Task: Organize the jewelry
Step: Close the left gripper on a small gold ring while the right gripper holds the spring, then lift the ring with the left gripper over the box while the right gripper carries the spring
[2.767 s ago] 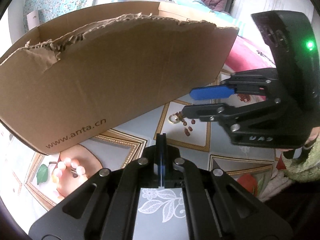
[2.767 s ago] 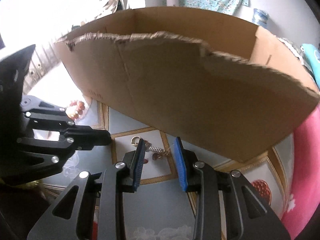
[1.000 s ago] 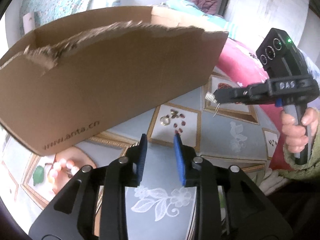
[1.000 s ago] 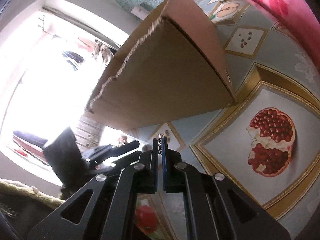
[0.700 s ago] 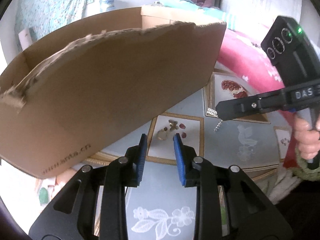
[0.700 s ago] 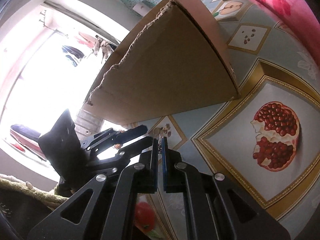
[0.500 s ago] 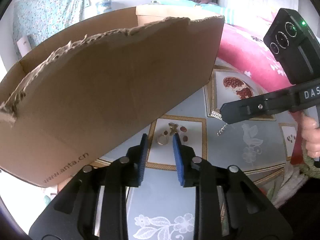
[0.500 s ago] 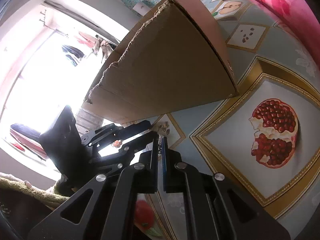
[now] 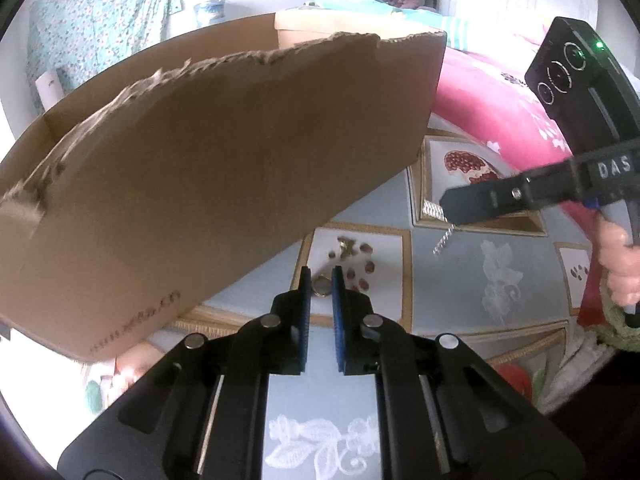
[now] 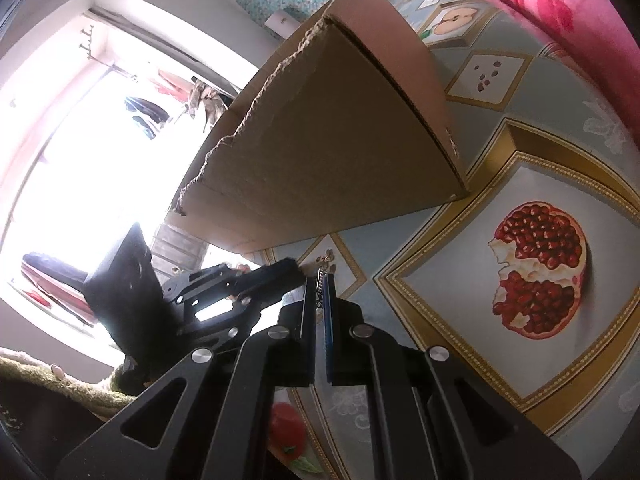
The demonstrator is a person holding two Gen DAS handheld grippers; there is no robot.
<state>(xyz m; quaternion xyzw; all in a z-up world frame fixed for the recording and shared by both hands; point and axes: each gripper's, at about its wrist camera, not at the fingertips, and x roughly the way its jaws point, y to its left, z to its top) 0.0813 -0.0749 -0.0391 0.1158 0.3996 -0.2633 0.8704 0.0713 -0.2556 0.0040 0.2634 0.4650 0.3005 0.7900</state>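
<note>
Gripping a short silvery chain (image 9: 434, 213) between fully closed pads, the right claw (image 9: 442, 210) hangs above the patterned bench (image 9: 460, 280), to the right of the cardboard box (image 9: 208, 184) in the left wrist view. One end of the chain dangles free below the claw tip. A hand (image 9: 620, 264) holds that tool's handle at the frame's right edge.

The left claw (image 9: 320, 280) points down at the white tile just in front of the box's lower edge. Its jaws have just been closing and now stand narrow, with a gold ring (image 9: 321, 286) lying on the bench between the blue pads (image 9: 306, 292). Whether the pads press on the ring cannot be told; a thin gap shows on each side.

Small dark red beads (image 9: 366, 270) lie scattered on the same tile, just right of the ring. A small gold tangled piece (image 9: 345, 245) sits beyond the ring, nearer the box.

The box is open-topped with a torn front rim and printed lettering low on its front wall. It stands on the bench.

In the right wrist view the chain (image 10: 319, 284) shows edge-on between the right claw's (image 10: 320, 280) pads, the left claw (image 10: 280, 276) just beside it, and the box (image 10: 340, 152) behind both. A printed pomegranate (image 10: 540, 268) on the bench lies right of the box's near corner.
</note>
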